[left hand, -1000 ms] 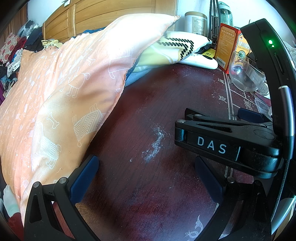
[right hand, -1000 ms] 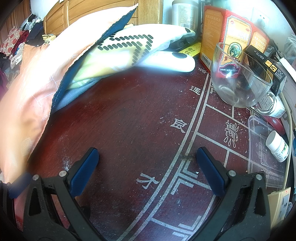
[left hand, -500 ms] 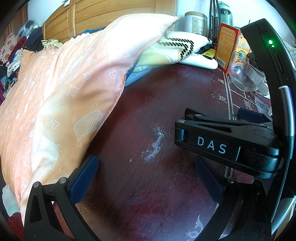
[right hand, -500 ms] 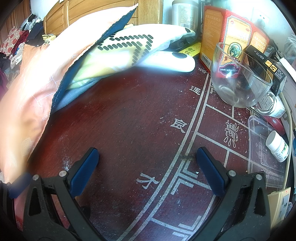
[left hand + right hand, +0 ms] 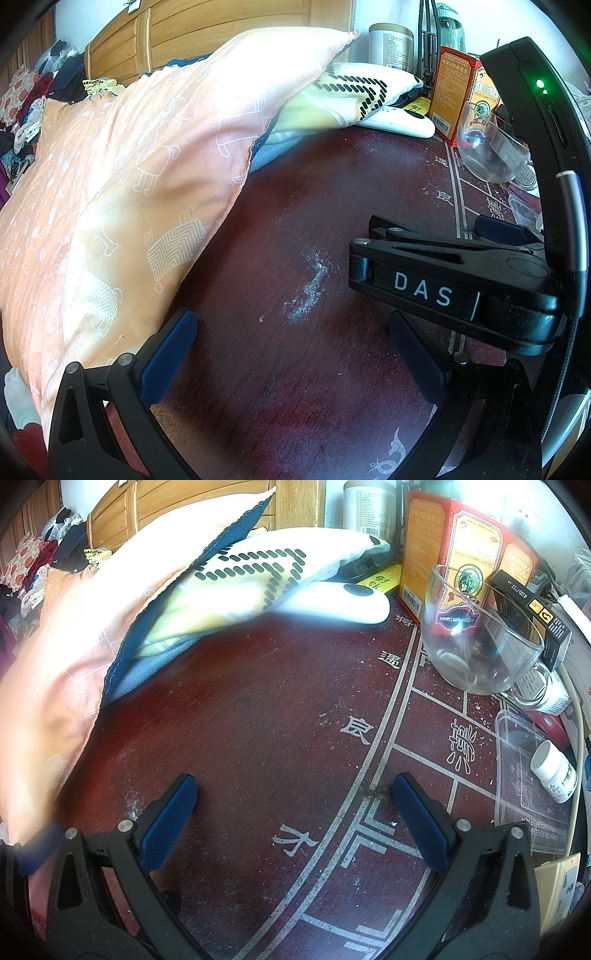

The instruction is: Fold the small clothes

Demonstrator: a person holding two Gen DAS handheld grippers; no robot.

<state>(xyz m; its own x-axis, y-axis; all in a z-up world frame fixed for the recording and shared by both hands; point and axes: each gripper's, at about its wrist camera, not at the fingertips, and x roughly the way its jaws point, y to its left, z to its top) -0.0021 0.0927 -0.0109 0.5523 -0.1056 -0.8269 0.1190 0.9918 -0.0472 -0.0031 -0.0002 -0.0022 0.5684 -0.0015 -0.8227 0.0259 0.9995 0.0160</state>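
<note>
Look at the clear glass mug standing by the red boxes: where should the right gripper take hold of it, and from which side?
Probably the handle: the glass mug stands upright, and its loop projects on the near right, clear of the red boxes behind. The open right gripper could close across it from the near side; the round, slick wall seems too wide.

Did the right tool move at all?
No. The right tool sits over the same white table markings, beside the glass cup.

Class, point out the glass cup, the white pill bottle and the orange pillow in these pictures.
glass cup point(image 5: 480, 642): right wrist view, clear side wall.
white pill bottle point(image 5: 554, 771): right wrist view, its body.
orange pillow point(image 5: 147, 177): left wrist view, printed front face.
</note>
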